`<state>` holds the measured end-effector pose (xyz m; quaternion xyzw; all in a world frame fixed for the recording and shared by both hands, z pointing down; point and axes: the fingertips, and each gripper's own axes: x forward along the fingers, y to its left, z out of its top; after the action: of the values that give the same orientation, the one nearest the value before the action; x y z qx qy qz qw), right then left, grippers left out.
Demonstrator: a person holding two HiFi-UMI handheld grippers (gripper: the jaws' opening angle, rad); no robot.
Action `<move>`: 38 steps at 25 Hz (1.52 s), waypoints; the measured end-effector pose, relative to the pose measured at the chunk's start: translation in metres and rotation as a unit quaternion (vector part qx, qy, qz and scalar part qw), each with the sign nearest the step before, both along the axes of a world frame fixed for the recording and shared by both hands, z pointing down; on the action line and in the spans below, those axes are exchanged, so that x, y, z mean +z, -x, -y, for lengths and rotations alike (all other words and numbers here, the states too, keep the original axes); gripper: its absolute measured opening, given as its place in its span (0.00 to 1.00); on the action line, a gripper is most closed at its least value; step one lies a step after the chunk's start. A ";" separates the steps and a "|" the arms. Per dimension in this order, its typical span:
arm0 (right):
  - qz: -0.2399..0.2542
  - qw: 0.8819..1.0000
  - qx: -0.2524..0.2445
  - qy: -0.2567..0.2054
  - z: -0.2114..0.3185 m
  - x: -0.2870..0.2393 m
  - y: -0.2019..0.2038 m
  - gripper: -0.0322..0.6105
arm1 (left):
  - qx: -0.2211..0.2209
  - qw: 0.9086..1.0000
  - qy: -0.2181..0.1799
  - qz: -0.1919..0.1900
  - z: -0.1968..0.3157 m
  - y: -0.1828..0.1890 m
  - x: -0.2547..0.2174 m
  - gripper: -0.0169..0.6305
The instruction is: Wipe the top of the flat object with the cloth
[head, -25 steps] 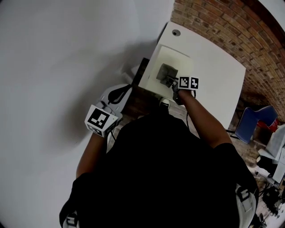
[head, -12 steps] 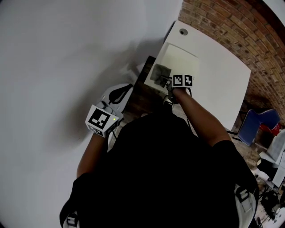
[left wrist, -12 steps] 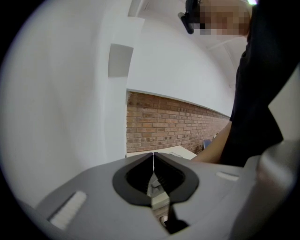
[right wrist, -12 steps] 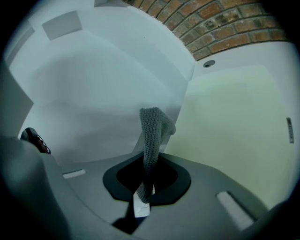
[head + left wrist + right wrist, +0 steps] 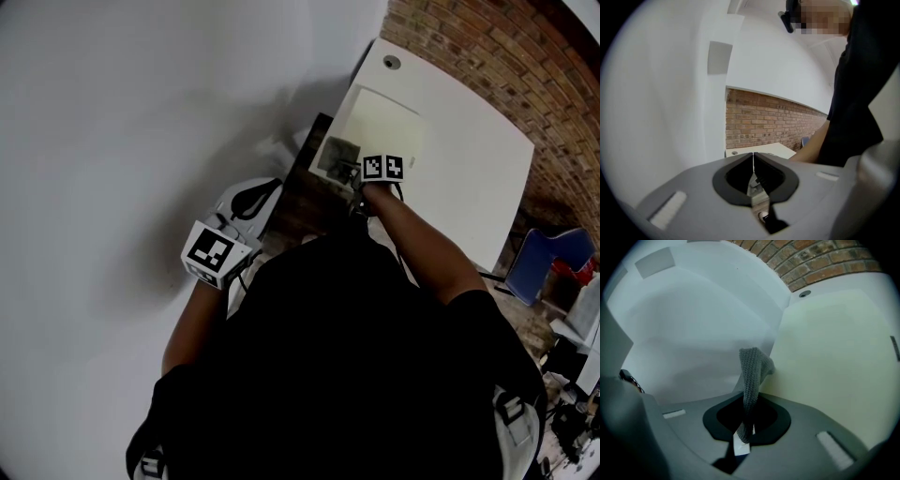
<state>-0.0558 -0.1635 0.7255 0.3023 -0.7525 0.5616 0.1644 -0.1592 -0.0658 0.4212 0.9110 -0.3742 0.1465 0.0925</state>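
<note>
Showing the head view first: the right gripper (image 5: 351, 172) reaches out at 12 o'clock from the person's body, over a white table (image 5: 469, 178) that stands against a brick wall (image 5: 487, 47). A grey knitted cloth (image 5: 337, 156) lies bunched at the 7 o'clock corner of the pale flat panel (image 5: 386, 127). The left gripper (image 5: 258, 192) hangs at 9 o'clock, well apart from the table and beside a plain white wall (image 5: 112, 141).

Left gripper view: the jaws are pressed together with nothing between them. They point toward the brick wall and the far table edge, not at the panel.

Right gripper view: the jaws pinch one end of the cloth, which rises from them as a narrow twisted strip. Its free tip folds toward 2 o'clock, just at the panel's near edge. Whether the tip presses on the panel cannot be told.

Likely hazards:
- The pinch takes only a thin end of the cloth, so drag during a stroke could pull the cloth free.
- The cloth is rolled rather than spread, so a pass would probably touch only a thin line and leave most of the top unwiped.
- A stroke begun this near the corner could run off the panel onto the table.
- Nothing steadies the panel, so a firm push might slide it.
</note>
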 end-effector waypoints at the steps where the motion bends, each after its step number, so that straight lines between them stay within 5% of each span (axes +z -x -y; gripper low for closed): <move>1: -0.002 1.000 0.002 0.004 -0.001 0.003 -0.002 0.07 | 0.001 1.000 0.001 0.002 -0.001 0.000 0.000 0.03; 38: -0.044 0.992 0.116 0.026 -0.047 0.029 -0.129 0.07 | 0.100 0.995 -0.005 -0.017 0.005 -0.062 0.017 0.03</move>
<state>0.0728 -0.1162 0.7548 0.4078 -0.6896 0.5822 0.1382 -0.0976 -0.0709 0.4387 0.9466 -0.2806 0.1374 0.0797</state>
